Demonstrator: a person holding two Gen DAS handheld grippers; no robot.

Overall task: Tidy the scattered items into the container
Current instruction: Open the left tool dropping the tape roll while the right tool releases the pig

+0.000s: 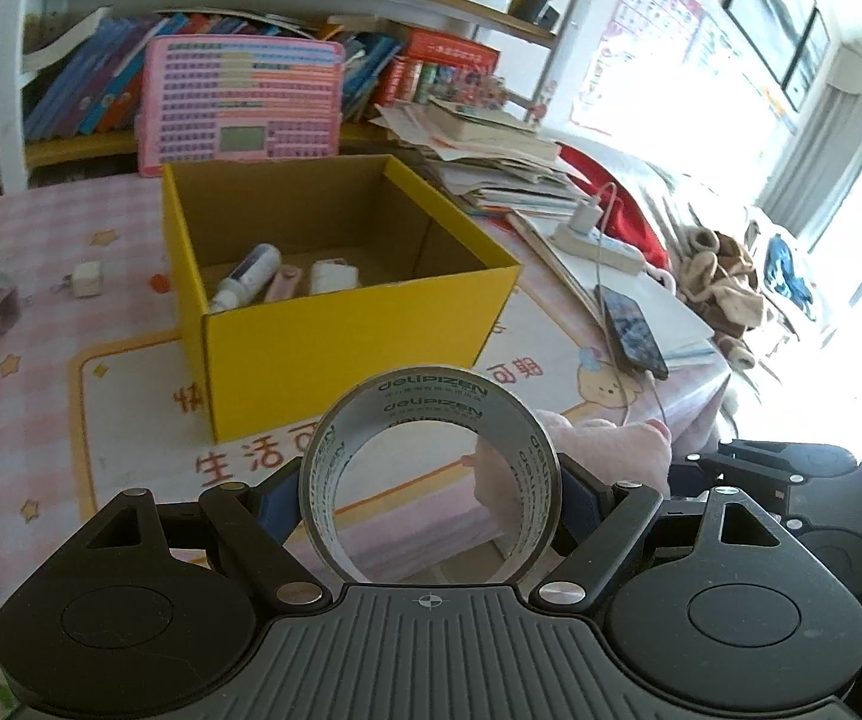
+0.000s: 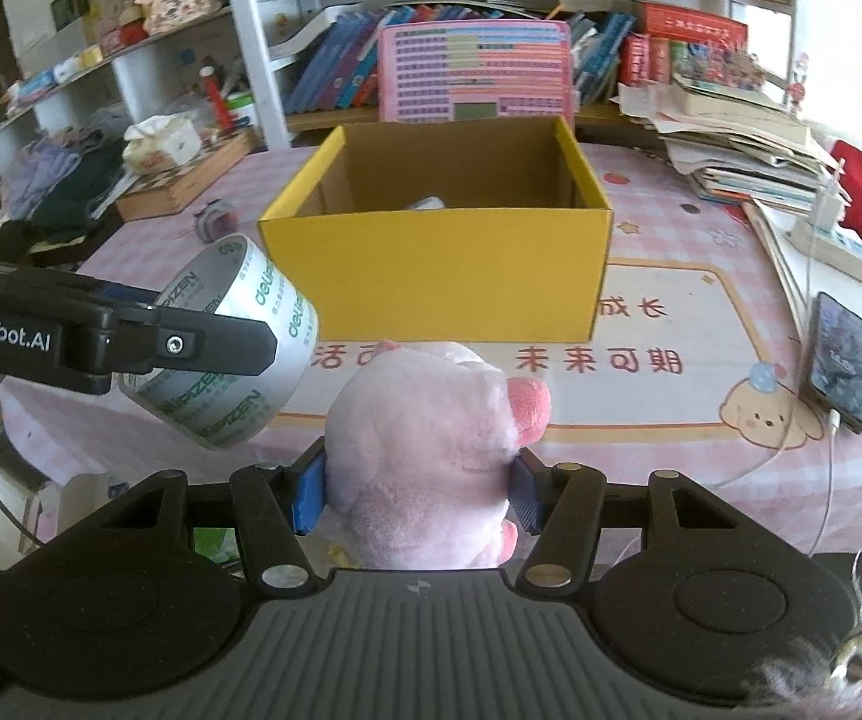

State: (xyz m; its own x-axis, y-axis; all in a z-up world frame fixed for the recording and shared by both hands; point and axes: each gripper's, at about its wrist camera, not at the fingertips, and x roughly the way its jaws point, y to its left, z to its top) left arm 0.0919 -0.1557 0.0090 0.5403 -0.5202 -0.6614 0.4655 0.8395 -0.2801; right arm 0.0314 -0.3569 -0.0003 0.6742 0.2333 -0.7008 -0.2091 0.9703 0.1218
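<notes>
before the yellow box (image 2: pixel 436 267), each hand-held gripper tilts down, loaded.

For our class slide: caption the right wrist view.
Right gripper holds a pink plush pig before the yellow box.

Both tongs (image 1: pixel 431 498) clamped — loaded.

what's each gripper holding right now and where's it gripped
The left gripper clamps the tape roll across its outer rim, hole facing the camera. The right gripper squeezes the pink plush pig by the sides of its body.
</notes>
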